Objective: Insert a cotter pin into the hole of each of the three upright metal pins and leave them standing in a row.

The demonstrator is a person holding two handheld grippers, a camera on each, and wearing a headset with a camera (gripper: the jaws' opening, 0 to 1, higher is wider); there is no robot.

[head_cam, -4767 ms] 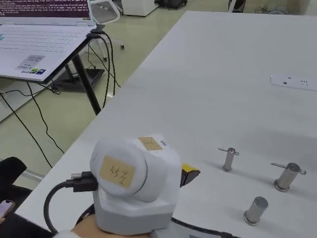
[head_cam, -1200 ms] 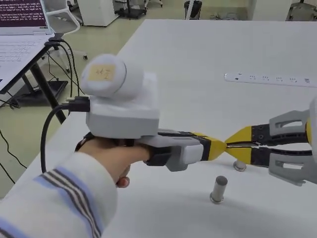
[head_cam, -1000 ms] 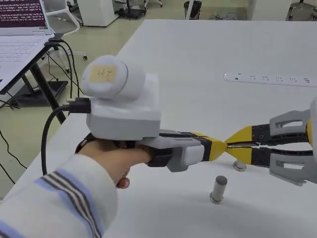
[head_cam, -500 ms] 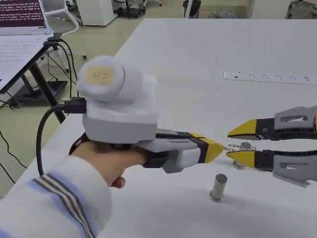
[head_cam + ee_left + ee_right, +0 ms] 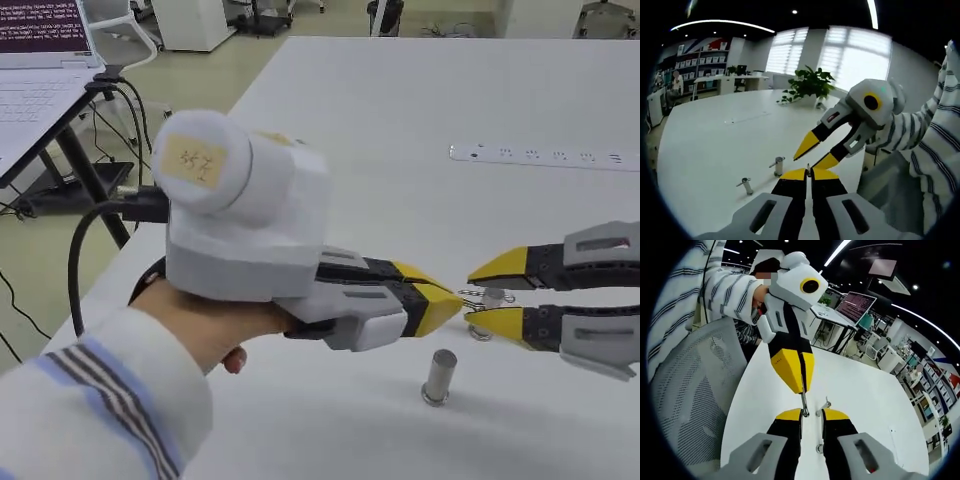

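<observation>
Now left claw (image 5: pixel 457 306) pinches cotter pin (image 5: pixel 803 403) at its tip, beside parted right claw (image 5: pixel 471 297).

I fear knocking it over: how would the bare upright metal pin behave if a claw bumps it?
The bare metal pin stands tall on a small base, so a nudge near its top would probably tip it. Being round, it would likely roll on the smooth table. It looks like solid metal: probably stiff, heavy for its size.
</observation>
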